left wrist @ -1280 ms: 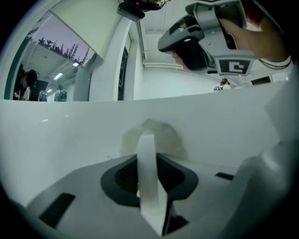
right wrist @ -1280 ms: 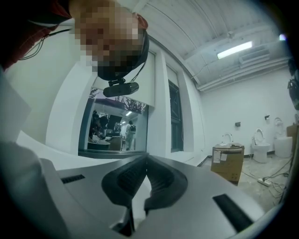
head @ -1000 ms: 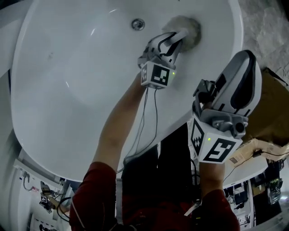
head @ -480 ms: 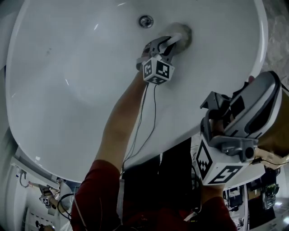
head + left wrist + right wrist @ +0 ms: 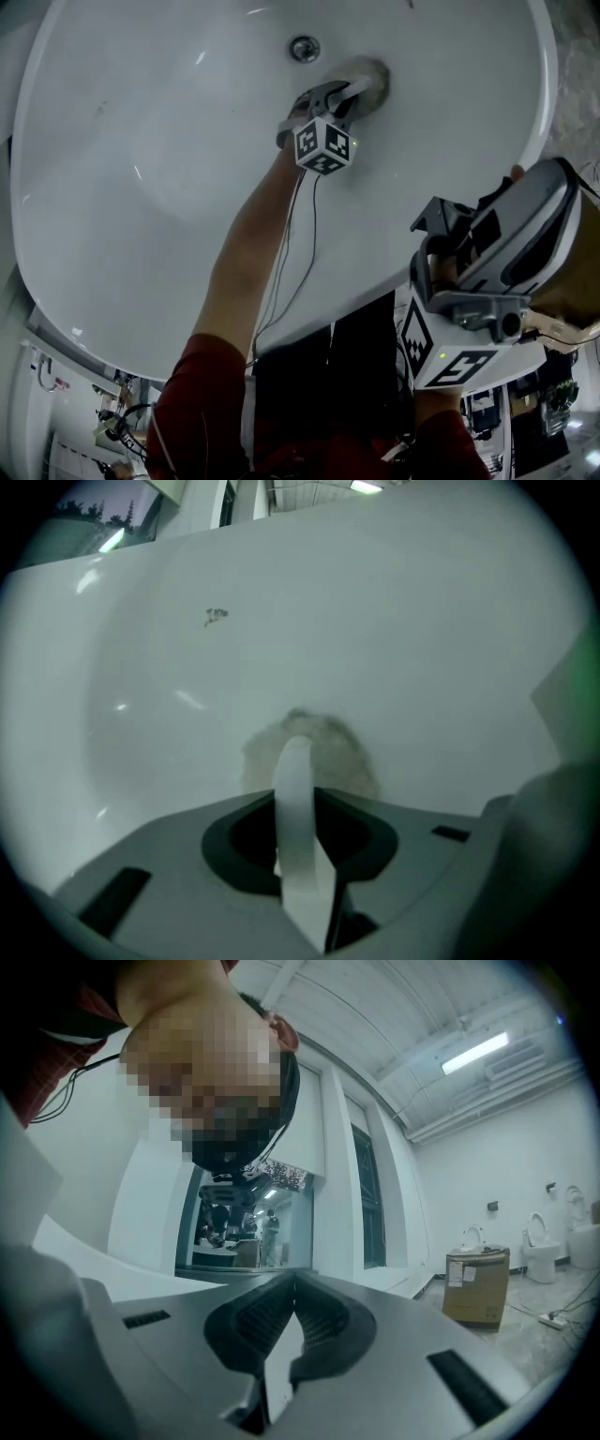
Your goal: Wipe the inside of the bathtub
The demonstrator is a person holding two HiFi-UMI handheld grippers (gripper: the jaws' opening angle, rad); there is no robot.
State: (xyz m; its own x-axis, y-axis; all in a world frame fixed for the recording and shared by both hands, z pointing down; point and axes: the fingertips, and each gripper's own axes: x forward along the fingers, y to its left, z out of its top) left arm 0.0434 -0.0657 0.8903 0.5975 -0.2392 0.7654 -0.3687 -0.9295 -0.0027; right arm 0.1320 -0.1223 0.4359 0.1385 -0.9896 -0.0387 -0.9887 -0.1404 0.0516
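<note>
left gripper clamped on grey cloth, pressed inside bathtub right of drain | right gripper closed, empty

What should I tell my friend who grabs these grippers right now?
Left gripper: shut on a gray cloth, pressed to the bathtub wall beside the drain.
Right gripper: shut, empty, held up by the tub's rim, pointing away from it.
Done: can't tell how much is wiped.
Left: wipe the rest of the inside, including a small dark mark on the wall.
</note>
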